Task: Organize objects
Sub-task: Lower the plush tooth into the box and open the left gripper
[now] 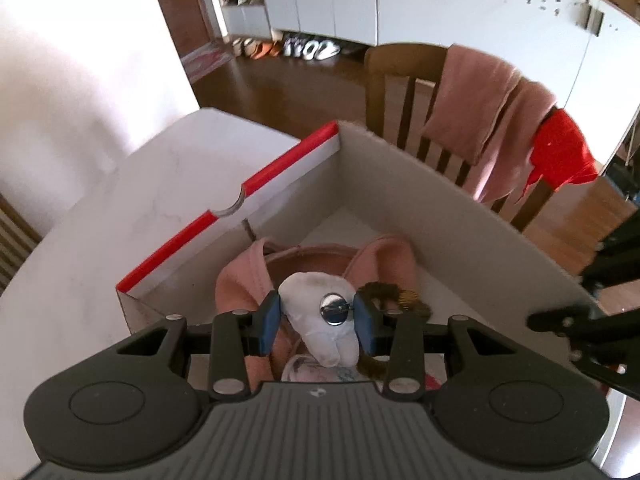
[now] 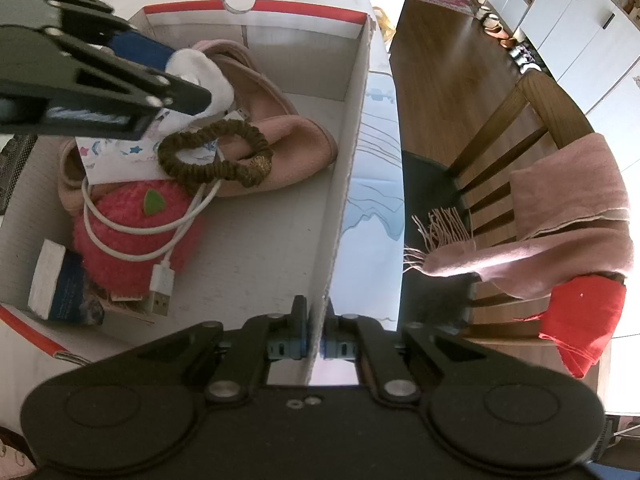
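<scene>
A white cardboard box [image 1: 280, 168] with a red rim stands on the pale table. My left gripper [image 1: 318, 320] is shut on a white plush item [image 1: 308, 292] with a silver metal disc, and holds it just above the box's contents. In the right wrist view the left gripper [image 2: 192, 84] comes in from the upper left with the white plush item [image 2: 218, 80]. My right gripper [image 2: 317, 346] is shut on the box's side wall [image 2: 352, 140]. Inside lie pink slippers [image 2: 276, 120], a brown scrunchie [image 2: 216, 152], a pink fuzzy strawberry toy [image 2: 132, 248] and a white USB cable [image 2: 162, 280].
A small white and blue carton [image 2: 56, 284] and a patterned card [image 2: 116, 156] also lie in the box. Close beside the table stands a wooden chair [image 2: 532, 120] draped with a pink scarf [image 2: 568, 208] and a red cloth [image 2: 580, 320]. White cabinets line the far wall.
</scene>
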The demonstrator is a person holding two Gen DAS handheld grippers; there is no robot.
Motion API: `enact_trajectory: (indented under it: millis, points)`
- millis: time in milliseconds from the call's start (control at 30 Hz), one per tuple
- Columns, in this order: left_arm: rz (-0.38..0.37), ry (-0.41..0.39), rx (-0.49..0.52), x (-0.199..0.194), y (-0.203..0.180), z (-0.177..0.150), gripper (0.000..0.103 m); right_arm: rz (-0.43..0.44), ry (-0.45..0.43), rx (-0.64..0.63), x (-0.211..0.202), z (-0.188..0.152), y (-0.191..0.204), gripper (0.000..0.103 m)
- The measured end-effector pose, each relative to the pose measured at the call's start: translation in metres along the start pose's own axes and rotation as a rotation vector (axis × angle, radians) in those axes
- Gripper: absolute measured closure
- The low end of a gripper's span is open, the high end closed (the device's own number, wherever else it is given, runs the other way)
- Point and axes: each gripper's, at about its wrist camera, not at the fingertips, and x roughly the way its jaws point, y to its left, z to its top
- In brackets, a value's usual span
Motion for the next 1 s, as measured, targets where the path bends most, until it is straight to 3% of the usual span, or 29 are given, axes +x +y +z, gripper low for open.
enact_trajectory:
  millis: [400, 467, 500, 533, 600, 1000]
  points:
    - [0.001, 0.058, 0.002, 0.018, 0.000, -0.004, 0.063, 0.005, 0.001, 0.010, 0.000, 0.000, -0.002, 0.099]
    - [0.006, 0.053, -0.012, 0.016, 0.001, -0.003, 0.059, 0.004, 0.001, 0.009, 0.000, 0.000, -0.002, 0.099]
    - [0.006, 0.046, -0.018, 0.014, 0.002, -0.004, 0.051, 0.004, 0.001, 0.009, 0.000, 0.000, -0.002, 0.099]
    - [0.005, 0.035, -0.021, 0.011, 0.002, -0.004, 0.043, 0.004, 0.001, 0.009, 0.000, 0.000, -0.002, 0.099]
    - [0.001, 0.012, -0.023, 0.004, 0.004, -0.006, 0.037, 0.003, 0.002, 0.008, 0.000, 0.000, -0.002, 0.099]
    - [-0.042, -0.075, -0.074, -0.072, 0.030, -0.031, 0.037, -0.001, 0.003, 0.000, 0.000, 0.000, -0.001, 0.099]
